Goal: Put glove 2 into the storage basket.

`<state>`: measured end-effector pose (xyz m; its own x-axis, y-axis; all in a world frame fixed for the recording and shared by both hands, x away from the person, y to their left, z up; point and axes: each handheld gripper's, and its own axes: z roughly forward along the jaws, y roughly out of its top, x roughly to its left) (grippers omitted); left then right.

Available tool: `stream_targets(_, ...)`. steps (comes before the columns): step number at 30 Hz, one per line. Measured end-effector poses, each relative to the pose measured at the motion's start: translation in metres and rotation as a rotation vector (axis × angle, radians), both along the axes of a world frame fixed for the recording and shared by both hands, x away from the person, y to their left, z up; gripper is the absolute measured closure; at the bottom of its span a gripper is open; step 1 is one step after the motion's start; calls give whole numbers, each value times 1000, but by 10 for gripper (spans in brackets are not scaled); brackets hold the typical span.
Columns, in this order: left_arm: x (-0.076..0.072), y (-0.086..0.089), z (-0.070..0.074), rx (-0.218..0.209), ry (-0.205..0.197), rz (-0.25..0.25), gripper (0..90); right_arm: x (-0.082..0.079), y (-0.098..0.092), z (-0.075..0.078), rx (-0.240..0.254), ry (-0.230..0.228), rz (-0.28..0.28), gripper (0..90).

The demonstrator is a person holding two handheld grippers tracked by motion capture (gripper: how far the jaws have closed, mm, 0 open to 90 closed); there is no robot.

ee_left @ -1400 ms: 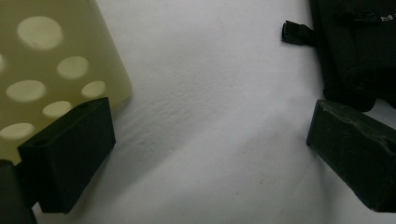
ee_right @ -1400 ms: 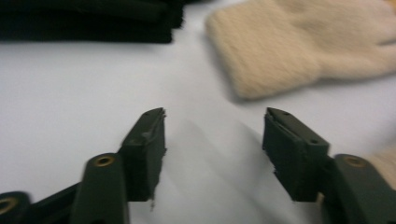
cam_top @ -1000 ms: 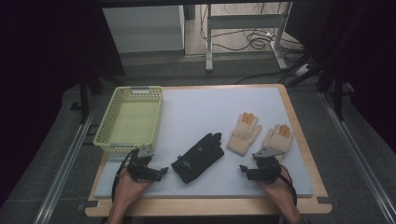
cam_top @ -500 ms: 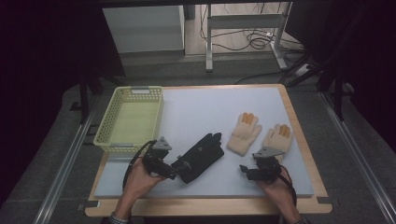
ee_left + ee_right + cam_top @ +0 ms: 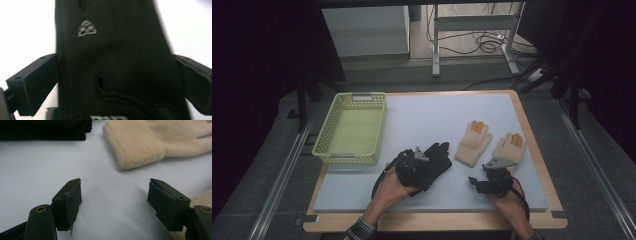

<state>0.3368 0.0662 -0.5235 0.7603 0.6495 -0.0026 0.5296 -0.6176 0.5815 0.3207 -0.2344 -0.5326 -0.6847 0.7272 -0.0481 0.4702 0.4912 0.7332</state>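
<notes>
Left gripper [image 5: 414, 167], jaws wide, straddles the flat black fabric glove [image 5: 112, 62] lying between them on the white mat [image 5: 427, 115]. Risk: closing so wide may bunch fabric, pinching one layer, so it slips.

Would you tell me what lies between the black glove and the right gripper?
Bare white mat between the black glove and the right gripper, in the right gripper view.

Black gripper [image 5: 484, 184], plaid cuff [image 5: 360, 230]
</notes>
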Motion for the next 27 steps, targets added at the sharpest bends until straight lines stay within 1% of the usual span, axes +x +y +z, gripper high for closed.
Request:
stream_targets(2,5,2,-3,5,9,6,0,0,0,0,0,0,0,266)
stream_targets(3,7,4,-6,2,20,5,0,0,0,0,0,0,0,265)
stream_targets(5,9,7,-10,-27,53,-1,0,0,0,0,-1,0,0,265)
stream_targets(8,7,5,-9,-20,56,-7,3,0,0,0,0,0,0,265)
stream_targets(9,6,4,-7,-16,58,-17,19,0,0,0,0,0,0,265)
stream_targets(11,5,5,-4,-16,63,-22,86,0,0,0,0,1,0,265)
stream_targets(12,4,5,-3,-19,65,-24,203,0,0,0,-1,0,0,265)
stream_targets(13,4,6,-1,-24,64,-25,203,0,0,0,-1,0,0,265)
stream_targets(16,4,7,3,-27,65,-16,389,0,0,0,-1,1,0,265)
stream_targets(17,5,9,5,-43,69,-8,489,0,0,0,-1,0,0,265)
stream_targets(18,7,12,5,-53,80,5,614,0,0,0,-1,0,0,264)
stream_targets(20,8,13,6,-61,81,8,676,0,0,0,-1,1,0,264)
stream_targets(21,8,15,9,-58,65,24,692,0,0,0,-1,1,0,264)
stream_targets(22,8,15,9,-58,65,24,699,0,0,0,-1,1,0,264)
stream_targets(23,9,16,15,-45,44,46,702,0,0,0,0,1,1,264)
stream_targets(24,9,16,15,-45,44,46,703,0,0,0,0,1,1,264)
stream_targets(25,11,18,19,-49,45,57,703,0,0,0,0,1,0,264)
stream_targets(26,14,22,27,-65,46,75,703,0,0,0,0,1,0,264)
stream_targets(27,14,22,27,-65,46,75,702,0,0,0,0,1,0,264)
